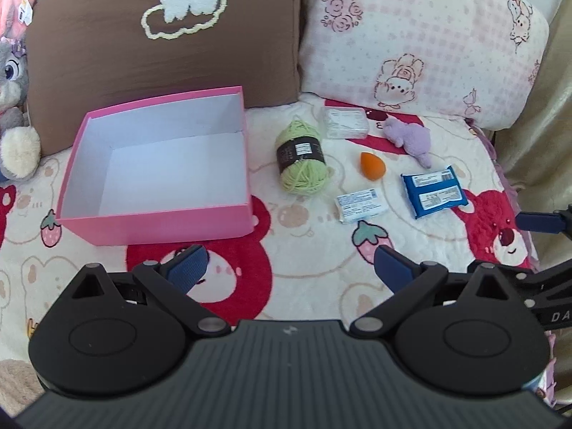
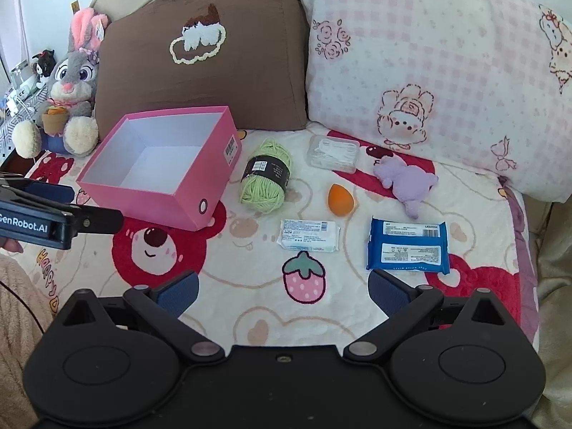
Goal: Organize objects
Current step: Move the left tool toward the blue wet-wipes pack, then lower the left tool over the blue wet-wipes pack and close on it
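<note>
An empty pink box with a white inside sits on the patterned blanket, left of the loose items. To its right lie a green yarn ball, a clear plastic case, an orange sponge, a purple plush, a white wipes pack and a blue wipes pack. My left gripper is open and empty, near the box's front. My right gripper is open and empty, short of both packs.
A brown pillow and a pink checked pillow stand behind the items. A grey rabbit plush sits at the far left. The other gripper's body reaches in from the left; a blue fingertip shows at the right edge.
</note>
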`<state>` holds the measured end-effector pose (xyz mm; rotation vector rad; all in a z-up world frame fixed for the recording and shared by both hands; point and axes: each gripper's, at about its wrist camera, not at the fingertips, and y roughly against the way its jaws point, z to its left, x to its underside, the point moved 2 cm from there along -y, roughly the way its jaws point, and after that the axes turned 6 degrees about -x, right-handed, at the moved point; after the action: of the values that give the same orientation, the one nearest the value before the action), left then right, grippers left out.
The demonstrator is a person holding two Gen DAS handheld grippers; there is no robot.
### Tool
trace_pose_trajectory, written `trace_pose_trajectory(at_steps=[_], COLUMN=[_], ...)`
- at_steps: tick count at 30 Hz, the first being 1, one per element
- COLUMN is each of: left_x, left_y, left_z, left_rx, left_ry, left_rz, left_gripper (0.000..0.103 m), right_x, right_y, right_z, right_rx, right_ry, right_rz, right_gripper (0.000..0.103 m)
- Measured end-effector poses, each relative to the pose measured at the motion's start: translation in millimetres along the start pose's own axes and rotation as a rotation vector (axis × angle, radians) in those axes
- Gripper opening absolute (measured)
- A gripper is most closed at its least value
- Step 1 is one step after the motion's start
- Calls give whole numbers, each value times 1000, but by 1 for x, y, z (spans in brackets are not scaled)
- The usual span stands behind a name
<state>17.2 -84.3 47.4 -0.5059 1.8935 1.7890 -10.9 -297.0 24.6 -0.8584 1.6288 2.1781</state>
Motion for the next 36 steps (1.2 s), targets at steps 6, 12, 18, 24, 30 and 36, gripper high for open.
trace_pose_trajectory(at_steps=[6,12,18,24,30,36], left_x=[-12,-22,-29,-36,-38,-38], left_y=[-6,-28,-64,-100,-134,-159], left_z=[-33,-60,-83,-102,-118,-136], left_rx=[66,101,160,242,304,372], left_ry=[-10,-23,-28,4,-4,6], left_rz=[-31,-18,50,53,51,37], left_gripper=[100,100,99,94,85,83], right_x=[-3,5,7,11,9,1], right_y=[3,-19,-21,-34,-60,-73], right_z=[-11,-25,-51,-74,-111,-138], right_rx=[30,84,4,106,89,55], right_ry=[100,218,109,141,100,-17], right_rz=[-23,-32,-117,-174,-62,31], right_gripper=[102,102,102,102,101,98])
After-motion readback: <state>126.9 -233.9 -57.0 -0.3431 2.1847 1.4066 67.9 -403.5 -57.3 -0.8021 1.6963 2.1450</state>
